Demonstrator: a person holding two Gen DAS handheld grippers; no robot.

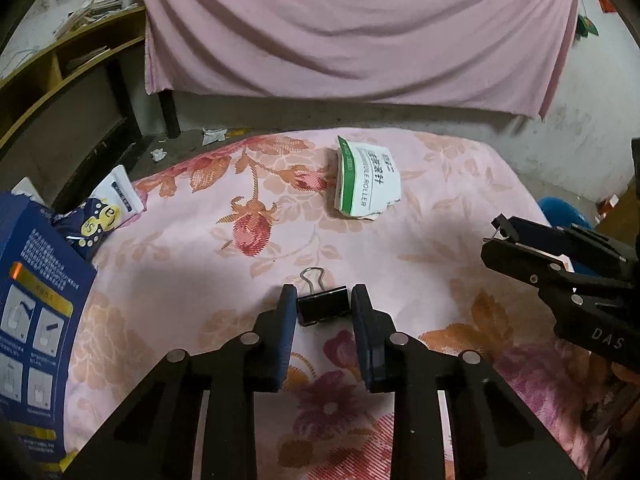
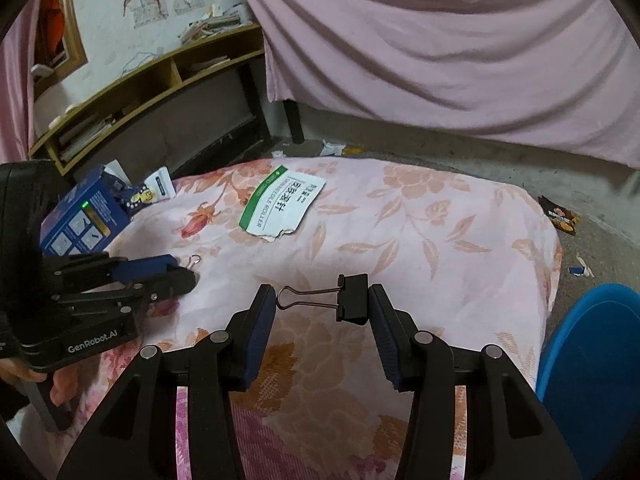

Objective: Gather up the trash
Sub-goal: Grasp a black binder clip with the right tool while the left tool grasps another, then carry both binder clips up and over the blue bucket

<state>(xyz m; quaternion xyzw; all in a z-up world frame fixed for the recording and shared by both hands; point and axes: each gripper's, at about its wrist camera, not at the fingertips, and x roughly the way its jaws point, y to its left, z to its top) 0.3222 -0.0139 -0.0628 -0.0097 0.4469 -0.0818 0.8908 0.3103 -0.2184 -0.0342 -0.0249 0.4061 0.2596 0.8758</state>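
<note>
My left gripper (image 1: 323, 298) is shut on a black binder clip (image 1: 322, 309) just above the pink flowered bedspread (image 1: 440, 208); the clip's wire handle points away from me. In the right wrist view the left gripper (image 2: 186, 271) sits at the left, and the wire loop pokes out past its tips. My right gripper (image 2: 322, 298) is shut lengthwise on a second black binder clip (image 2: 354, 299), with the handle against one pad and the body against the other. It shows at the right edge of the left wrist view (image 1: 498, 236). A torn white-and-green paper packet (image 1: 368, 178) (image 2: 284, 204) lies further back.
A blue box (image 1: 36, 300) (image 2: 80, 216) and a blue-and-white sachet (image 1: 100, 216) (image 2: 148, 194) sit at the bed's left edge. A blue bin (image 2: 592, 360) stands at the right. A snack wrapper (image 2: 560, 214) and paper scraps (image 1: 212, 134) lie on the floor. A wooden shelf (image 2: 140, 92) and a pink sheet (image 1: 360, 32) stand behind.
</note>
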